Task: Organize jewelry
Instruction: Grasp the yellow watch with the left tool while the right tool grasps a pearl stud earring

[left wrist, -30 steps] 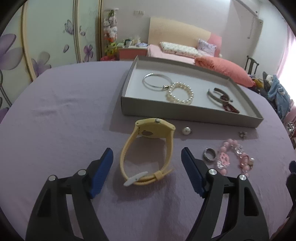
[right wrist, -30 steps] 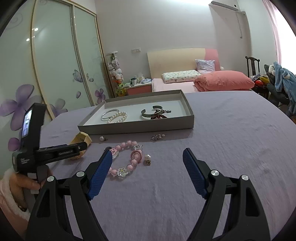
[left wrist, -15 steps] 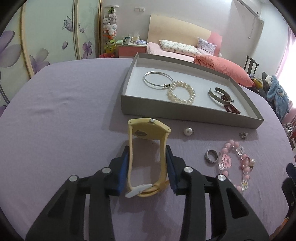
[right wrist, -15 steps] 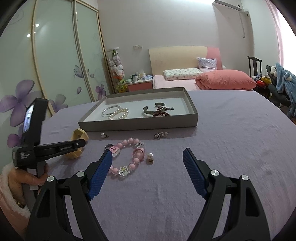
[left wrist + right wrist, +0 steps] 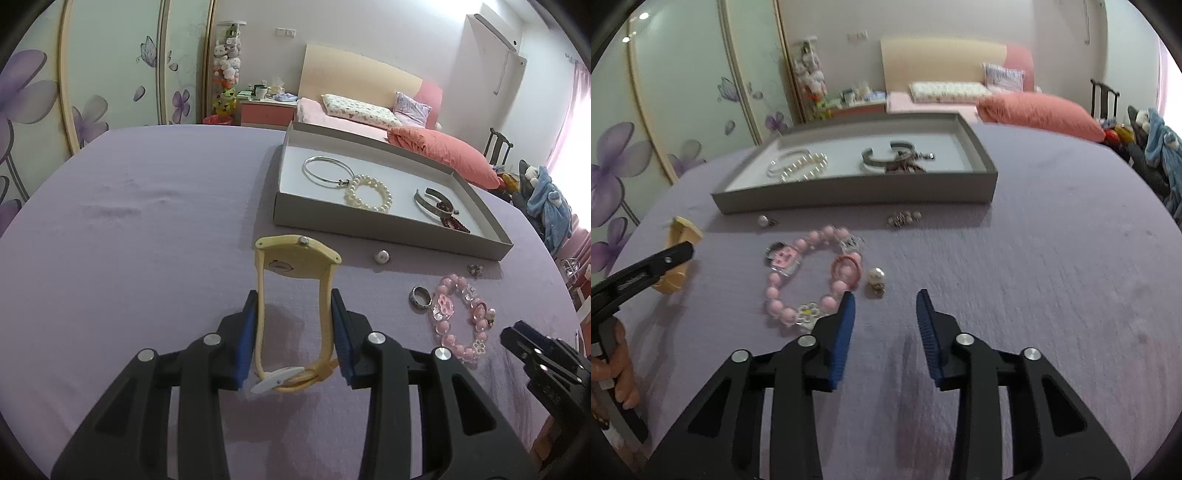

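Left gripper [image 5: 294,332]: closed down on the yellow watch [image 5: 295,291]. The blue pads are pressed against the two sides of the strap loop, so the strap is squeezed into a narrow upright oval. The watch case is carried at the far end, toward 12 o'clock, with its back plate facing the camera; the white buckle tab lies nearest the wrist, at 6 o'clock. A grip on the strap rather than the case is judged sensible: the band is soft and gives, while the case is smooth and wide. Whether the watch is lifted clear of the purple cloth [image 5: 147,229] cannot be told.

Right gripper [image 5: 885,314]: partly open, nothing between the pads, held low over the cloth. The pink bead bracelet [image 5: 809,280] lies at its 10 o'clock, the left pad just beside the daisy charm. A pearl earring [image 5: 875,277] sits at 11 o'clock. It is judged to be lined up for a next pick.

The grey tray [image 5: 373,227] stands at 1 o'clock from the watch, well apart. A silver bangle [image 5: 325,171], a pearl bracelet [image 5: 368,192] and an open cuff [image 5: 432,201] are already laid inside, spaced apart, leaving bare floor for the watch.

Loose on the cloth, in front of the tray: a single pearl [image 5: 381,256], a silver ring [image 5: 420,296] touching the pink beads, and a small charm [image 5: 474,269].
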`<state>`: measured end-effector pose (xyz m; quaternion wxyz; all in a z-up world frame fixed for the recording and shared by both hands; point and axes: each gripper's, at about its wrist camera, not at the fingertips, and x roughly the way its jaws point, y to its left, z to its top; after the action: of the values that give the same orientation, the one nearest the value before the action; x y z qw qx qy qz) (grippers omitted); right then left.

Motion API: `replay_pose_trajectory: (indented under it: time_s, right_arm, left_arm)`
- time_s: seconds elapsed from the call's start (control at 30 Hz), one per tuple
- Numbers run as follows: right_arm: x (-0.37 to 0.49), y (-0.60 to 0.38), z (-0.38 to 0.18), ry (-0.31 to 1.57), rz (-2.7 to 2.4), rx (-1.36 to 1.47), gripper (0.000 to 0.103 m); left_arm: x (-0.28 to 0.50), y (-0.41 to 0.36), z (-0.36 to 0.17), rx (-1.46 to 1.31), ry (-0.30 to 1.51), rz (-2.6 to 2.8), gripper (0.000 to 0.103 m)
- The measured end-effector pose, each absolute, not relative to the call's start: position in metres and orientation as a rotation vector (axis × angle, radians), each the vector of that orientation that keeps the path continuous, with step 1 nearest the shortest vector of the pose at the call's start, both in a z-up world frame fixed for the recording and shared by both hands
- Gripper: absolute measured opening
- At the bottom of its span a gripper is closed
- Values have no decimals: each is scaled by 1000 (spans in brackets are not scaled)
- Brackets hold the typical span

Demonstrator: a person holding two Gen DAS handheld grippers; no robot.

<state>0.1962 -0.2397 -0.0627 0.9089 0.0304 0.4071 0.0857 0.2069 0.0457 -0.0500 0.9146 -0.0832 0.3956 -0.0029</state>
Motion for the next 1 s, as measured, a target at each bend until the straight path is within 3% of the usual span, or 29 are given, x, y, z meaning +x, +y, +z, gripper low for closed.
replay_pose_trajectory:
  time_s: [0.43, 0.67, 0.8, 1.0]
  right_arm:
    - [215, -231, -68, 890, 180, 20, 32]
    - [227, -224, -67, 893, 179, -5, 27]
    - [226, -227, -67, 893, 164, -11, 14]
    - [218, -238, -66, 893, 144, 12, 14]
  left_arm:
    - [209, 42, -53, -168, 819, -22, 37]
    - [210, 42, -53, -168, 822, -25, 37]
    - [210, 42, -53, -168, 823, -26, 38]
    - [209, 41, -53, -167, 821, -28, 38]
